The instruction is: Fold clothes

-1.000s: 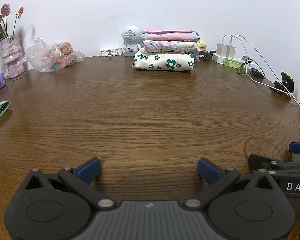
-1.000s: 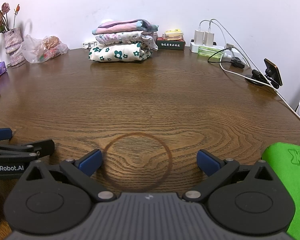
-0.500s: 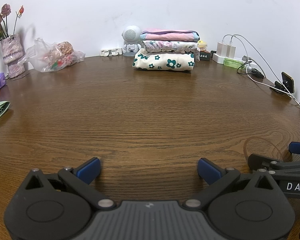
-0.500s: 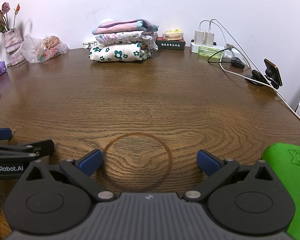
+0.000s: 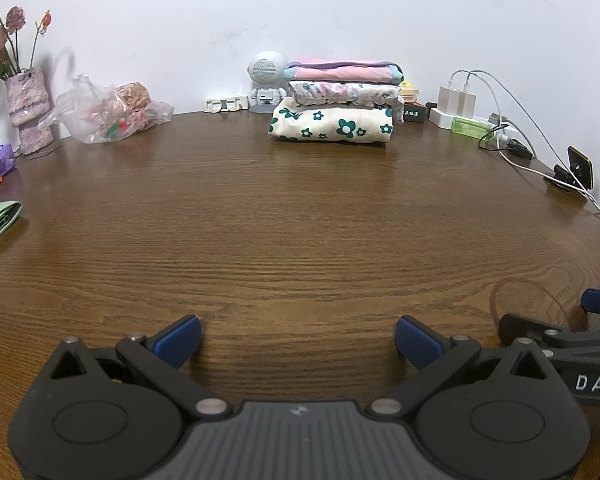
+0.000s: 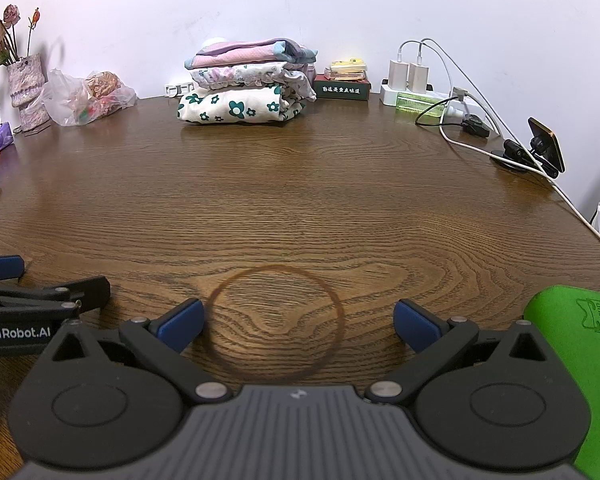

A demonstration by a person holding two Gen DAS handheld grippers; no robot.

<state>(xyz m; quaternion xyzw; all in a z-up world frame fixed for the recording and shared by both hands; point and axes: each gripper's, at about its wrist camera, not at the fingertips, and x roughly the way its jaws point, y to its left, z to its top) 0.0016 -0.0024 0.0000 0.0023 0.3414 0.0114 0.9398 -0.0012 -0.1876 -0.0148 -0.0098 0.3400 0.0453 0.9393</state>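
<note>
A stack of three folded clothes (image 5: 334, 102) sits at the far edge of the brown wooden table (image 5: 284, 216): a pink piece on top, a pale flowered one, and a cream one with dark green flowers below. It also shows in the right wrist view (image 6: 246, 88). My left gripper (image 5: 298, 338) is open and empty, low over the near table. My right gripper (image 6: 298, 326) is open and empty beside it, over a dark ring mark (image 6: 276, 320). Each gripper shows at the edge of the other's view.
A vase of dried flowers (image 5: 26, 110) and a plastic bag (image 5: 112, 114) stand far left. A small white robot figure (image 5: 265, 86), chargers with cables (image 5: 460, 106) and a phone stand (image 5: 576, 170) line the back and right. A green object (image 6: 580, 356) lies near right.
</note>
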